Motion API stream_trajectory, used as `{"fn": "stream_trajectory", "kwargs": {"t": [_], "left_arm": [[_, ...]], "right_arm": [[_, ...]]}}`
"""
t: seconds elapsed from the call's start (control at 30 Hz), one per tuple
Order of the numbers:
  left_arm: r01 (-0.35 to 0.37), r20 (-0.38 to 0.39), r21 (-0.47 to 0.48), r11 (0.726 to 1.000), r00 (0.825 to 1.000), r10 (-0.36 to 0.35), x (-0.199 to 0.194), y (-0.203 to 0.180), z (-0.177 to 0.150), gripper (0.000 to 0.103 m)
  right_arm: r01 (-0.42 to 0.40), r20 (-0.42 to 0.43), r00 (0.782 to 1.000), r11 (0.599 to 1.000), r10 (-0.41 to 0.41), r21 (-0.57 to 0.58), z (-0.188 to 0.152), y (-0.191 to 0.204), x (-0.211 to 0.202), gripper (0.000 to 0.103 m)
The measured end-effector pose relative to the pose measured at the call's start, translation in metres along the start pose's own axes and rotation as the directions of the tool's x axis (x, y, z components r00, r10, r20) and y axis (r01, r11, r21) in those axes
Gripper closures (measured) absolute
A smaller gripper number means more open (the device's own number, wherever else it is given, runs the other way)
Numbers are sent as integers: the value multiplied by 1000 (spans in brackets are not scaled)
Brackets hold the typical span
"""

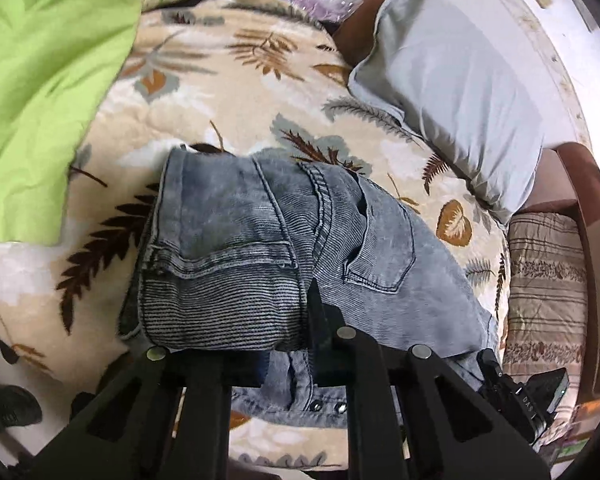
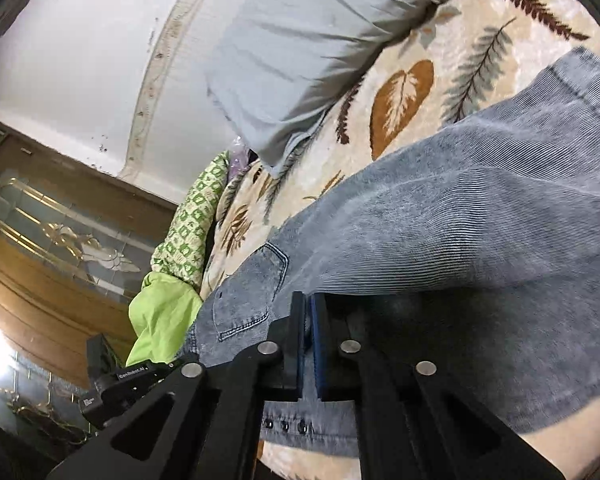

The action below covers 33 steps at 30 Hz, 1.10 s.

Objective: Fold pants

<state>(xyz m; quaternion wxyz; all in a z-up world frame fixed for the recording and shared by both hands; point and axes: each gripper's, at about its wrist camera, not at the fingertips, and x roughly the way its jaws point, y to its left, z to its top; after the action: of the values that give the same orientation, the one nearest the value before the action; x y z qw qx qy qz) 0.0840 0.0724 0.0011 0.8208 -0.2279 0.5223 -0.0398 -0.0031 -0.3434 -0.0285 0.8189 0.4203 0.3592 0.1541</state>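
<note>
Grey-blue denim pants (image 1: 260, 248) lie on a cream leaf-print blanket (image 1: 228, 92), with a doubled part of leg and hems lying over the seat and back pocket. My left gripper (image 1: 288, 344) has its jaws apart around the near edge of that folded layer; the left finger is hidden under cloth. In the right wrist view the pants (image 2: 460, 220) fill the right half. My right gripper (image 2: 310, 320) is shut on the pants' near edge, by the waistband rivets, with a raised fold just beyond it.
A grey pillow (image 1: 452, 92) lies at the back against a white wall. A lime-green sheet (image 1: 40, 80) and a green patterned quilt (image 2: 188, 232) lie along one side. A striped cushion (image 1: 548, 288) is at the right. A wooden glass-panelled door (image 2: 60, 232) stands beyond the bed.
</note>
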Motion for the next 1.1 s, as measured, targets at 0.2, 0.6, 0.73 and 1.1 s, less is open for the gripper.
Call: {"fn": "stream_trajectory", "kwargs": {"t": [0.2,0.6,0.73,1.1], "left_arm": [[-25,-18,16,1000,1000,25,6,2,-8,91],[13,-75,-45,999,997,-16,40,15,3,80],[1,-85,-61,998,996,-6,40,20,5,91],[1,8,25,1000,1000,-2,-16,9,-17,92]], "right_arm": [[-8,-65,998,996,14,93,-7,-22,3,89],[32,-88,996,982,-16,184,-15,-41,65,80],[42,-78,996,990,-32,135,-10,-30,66,99],[-29,-45,999,1000,29,-6,-19,10,2,99]]}}
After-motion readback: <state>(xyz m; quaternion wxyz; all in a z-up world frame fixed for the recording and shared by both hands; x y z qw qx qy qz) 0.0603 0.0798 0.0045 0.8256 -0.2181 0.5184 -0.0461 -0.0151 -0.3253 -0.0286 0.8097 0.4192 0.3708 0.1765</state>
